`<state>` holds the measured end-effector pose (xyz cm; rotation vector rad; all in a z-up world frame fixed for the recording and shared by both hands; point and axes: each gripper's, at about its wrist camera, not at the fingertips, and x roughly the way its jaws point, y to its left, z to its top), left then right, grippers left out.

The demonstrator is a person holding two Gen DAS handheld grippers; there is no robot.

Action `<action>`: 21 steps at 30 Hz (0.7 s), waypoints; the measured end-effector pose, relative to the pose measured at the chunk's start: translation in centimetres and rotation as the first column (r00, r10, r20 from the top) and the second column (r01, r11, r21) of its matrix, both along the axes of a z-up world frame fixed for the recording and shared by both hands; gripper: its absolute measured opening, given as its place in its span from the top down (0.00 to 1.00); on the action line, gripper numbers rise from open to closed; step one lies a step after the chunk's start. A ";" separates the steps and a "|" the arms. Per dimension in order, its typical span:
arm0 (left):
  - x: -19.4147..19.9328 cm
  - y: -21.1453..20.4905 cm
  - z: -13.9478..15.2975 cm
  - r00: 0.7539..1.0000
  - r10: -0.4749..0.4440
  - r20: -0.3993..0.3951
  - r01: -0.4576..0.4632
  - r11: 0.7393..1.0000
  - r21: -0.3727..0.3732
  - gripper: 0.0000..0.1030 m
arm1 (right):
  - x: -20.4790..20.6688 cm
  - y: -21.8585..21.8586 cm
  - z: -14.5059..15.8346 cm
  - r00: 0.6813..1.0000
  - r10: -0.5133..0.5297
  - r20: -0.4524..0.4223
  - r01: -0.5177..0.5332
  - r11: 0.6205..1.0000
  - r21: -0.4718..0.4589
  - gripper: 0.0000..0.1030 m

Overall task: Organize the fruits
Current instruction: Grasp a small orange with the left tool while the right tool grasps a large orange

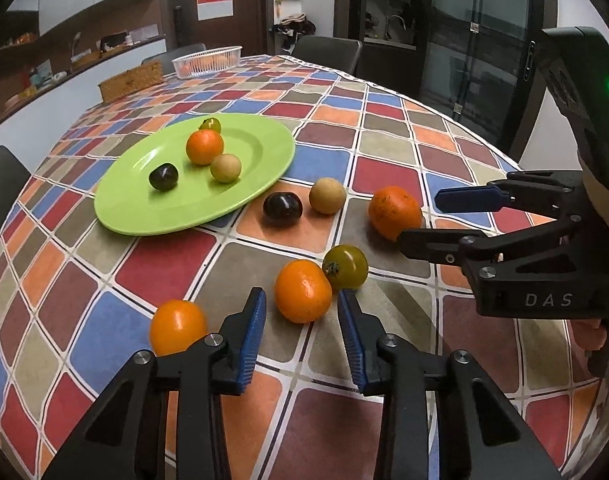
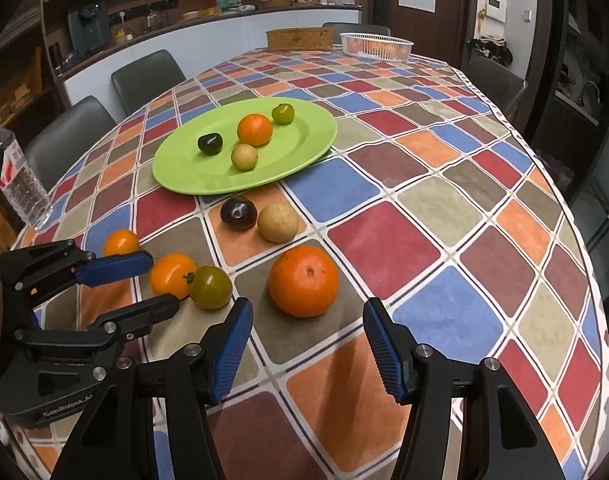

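Observation:
A green plate [image 1: 260,168] [image 2: 312,140] holds several fruits: an orange [image 1: 204,146], a tan fruit [image 1: 225,167], a dark plum [image 1: 164,176] and a green tomato [image 1: 210,124]. On the tablecloth lie a dark plum [image 1: 282,207], a tan fruit [image 1: 327,195], a big orange [image 1: 394,211] [image 2: 303,281], a green tomato [image 1: 345,266] [image 2: 210,287] and two orange fruits [image 1: 302,291] [image 1: 177,327]. My left gripper [image 1: 302,304] [image 2: 160,280] is open, just short of the nearer orange fruit. My right gripper [image 2: 308,316] [image 1: 420,216] is open, just short of the big orange.
A white basket [image 1: 207,61] of oranges and a wicker box [image 1: 130,80] stand at the table's far end. A water bottle [image 2: 22,184] stands at the left edge. Chairs [image 2: 146,76] surround the table.

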<state>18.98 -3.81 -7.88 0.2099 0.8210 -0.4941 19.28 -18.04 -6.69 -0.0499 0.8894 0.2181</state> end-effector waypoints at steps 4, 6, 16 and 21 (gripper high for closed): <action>0.4 -0.2 -0.2 1.000 0.002 -0.015 -0.002 1.000 -0.013 0.69 | 0.6 0.0 -0.2 1.000 0.000 -0.010 0.000 1.000 0.009 0.47; 0.5 -0.3 -0.2 1.000 0.004 -0.019 -0.005 1.000 -0.017 0.69 | 0.9 0.0 -0.3 1.000 0.000 -0.013 0.000 1.000 0.014 0.48; 0.9 -0.3 -0.4 0.999 0.019 -0.044 -0.021 0.999 -0.038 0.71 | 2.0 0.3 -0.9 1.000 0.004 -0.028 -0.003 1.000 0.019 0.56; 0.8 0.0 -0.2 0.998 0.035 -0.049 -0.037 0.998 -0.047 0.71 | 1.9 0.4 -0.9 1.000 0.013 -0.025 -0.013 1.000 0.018 0.60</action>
